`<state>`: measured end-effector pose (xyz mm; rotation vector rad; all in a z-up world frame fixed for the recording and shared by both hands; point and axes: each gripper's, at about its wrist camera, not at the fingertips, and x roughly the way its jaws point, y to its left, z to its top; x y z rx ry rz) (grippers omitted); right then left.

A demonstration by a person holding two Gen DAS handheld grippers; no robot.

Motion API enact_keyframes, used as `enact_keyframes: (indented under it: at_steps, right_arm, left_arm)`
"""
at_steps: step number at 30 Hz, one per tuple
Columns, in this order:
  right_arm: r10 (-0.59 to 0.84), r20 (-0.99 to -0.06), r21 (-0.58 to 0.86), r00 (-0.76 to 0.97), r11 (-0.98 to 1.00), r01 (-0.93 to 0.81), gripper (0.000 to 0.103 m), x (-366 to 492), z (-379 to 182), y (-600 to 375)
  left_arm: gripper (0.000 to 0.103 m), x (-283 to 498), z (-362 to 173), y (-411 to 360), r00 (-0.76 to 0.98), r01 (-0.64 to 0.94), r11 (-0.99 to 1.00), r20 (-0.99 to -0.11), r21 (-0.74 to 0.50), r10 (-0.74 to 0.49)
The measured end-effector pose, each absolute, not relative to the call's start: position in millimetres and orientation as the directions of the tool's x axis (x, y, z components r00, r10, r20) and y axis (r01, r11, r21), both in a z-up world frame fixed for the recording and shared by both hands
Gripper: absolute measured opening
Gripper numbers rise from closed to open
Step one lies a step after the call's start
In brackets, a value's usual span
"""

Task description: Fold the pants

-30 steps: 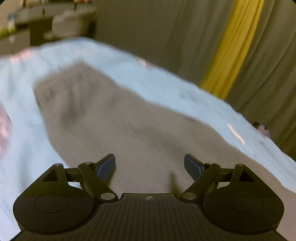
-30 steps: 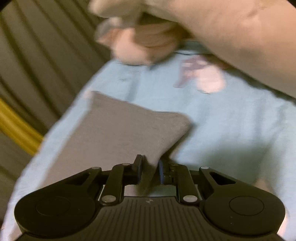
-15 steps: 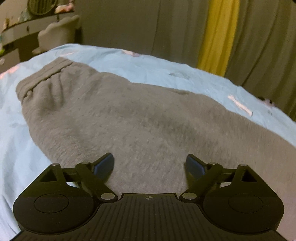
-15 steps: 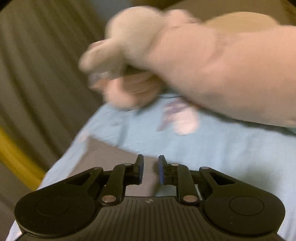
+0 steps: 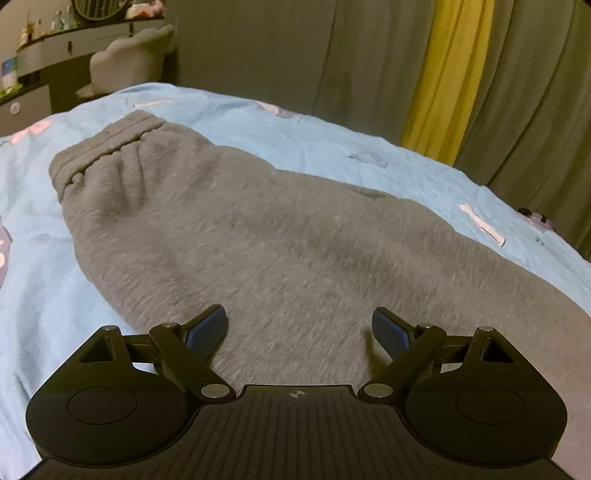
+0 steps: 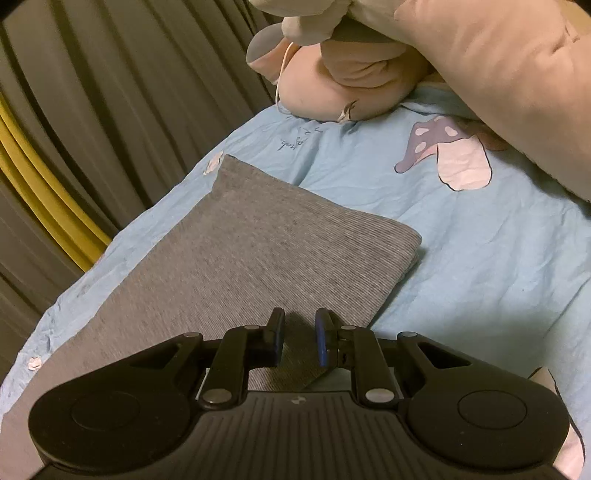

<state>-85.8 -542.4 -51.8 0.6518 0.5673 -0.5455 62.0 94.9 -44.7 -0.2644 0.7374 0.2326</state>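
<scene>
In the left wrist view, the grey pants [image 5: 280, 236] lie spread flat on a bed covered with a light blue sheet [image 5: 332, 147], their ribbed elastic waistband [image 5: 107, 144] at the far left and the rest of the garment running toward the lower right edge of the picture. The left tool [image 5: 298, 326] hovers over the middle of the fabric with its two blue-padded fingers spread wide apart; nothing is between them, and whether the tips touch the cloth cannot be told. Behind the bed hang grey-green curtains [image 5: 258, 51] with one yellow strip [image 5: 450, 74], and a shelf with small items [image 5: 74, 33] sits at the upper left beside a pale rounded cushion [image 5: 129, 59]. In the right wrist view, the folded leg end of the pants [image 6: 258, 251] lies on the same blue sheet [image 6: 480, 258], its squared corner pointing toward a printed mushroom pattern [image 6: 447, 151]. The right tool [image 6: 298, 341] has its fingers drawn close together with a narrow gap left; the near edge of the grey cloth shows in that gap, but whether the pads actually pinch it cannot be told. A large pinkish plush toy [image 6: 406, 62] leans across the top right of the bed, and the curtains [image 6: 110, 92] fill the left side.
</scene>
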Motion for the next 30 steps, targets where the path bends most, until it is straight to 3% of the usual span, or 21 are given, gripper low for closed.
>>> enact_keyframes:
  at_steps: [12, 16, 18, 19, 20, 25, 30]
  right_arm:
    - [-0.280, -0.624, 0.438, 0.729, 0.648, 0.623, 0.017, -91, -53, -546]
    - [-0.368, -0.595, 0.440, 0.714, 0.594, 0.673, 0.018, -111, -52, -557]
    - [-0.392, -0.597, 0.487, 0.700, 0.516, 0.705, 0.028, -127, -57, -568]
    - [-0.389, -0.593, 0.525, 0.706, 0.478, 0.704, 0.046, -136, -60, -575]
    - [-0.365, -0.562, 0.587, 0.742, 0.456, 0.669, 0.049, -146, -63, -580]
    - [-0.281, -0.421, 0.848, 0.862, 0.215, 0.484, 0.057, -187, -86, -609]
    - [-0.237, -0.351, 0.899, 0.906, 0.187, 0.397, 0.057, -189, -94, -619]
  left_arm:
    - [0.093, 61, -44, 96, 0.710, -0.304, 0.939, -0.695, -0.159, 0.113]
    - [0.093, 61, -45, 94, 0.707, -0.302, 0.942, -0.697, -0.146, 0.119]
    - [0.093, 60, -45, 94, 0.707, -0.301, 0.943, -0.697, -0.146, 0.118]
    - [0.093, 60, -45, 94, 0.707, -0.300, 0.942, -0.697, -0.147, 0.116]
    - [0.094, 60, -45, 94, 0.707, -0.300, 0.942, -0.697, -0.149, 0.115]
    - [0.095, 61, -45, 95, 0.708, -0.300, 0.941, -0.698, -0.155, 0.111]
    - [0.096, 62, -47, 95, 0.706, -0.299, 0.941, -0.700, -0.158, 0.107]
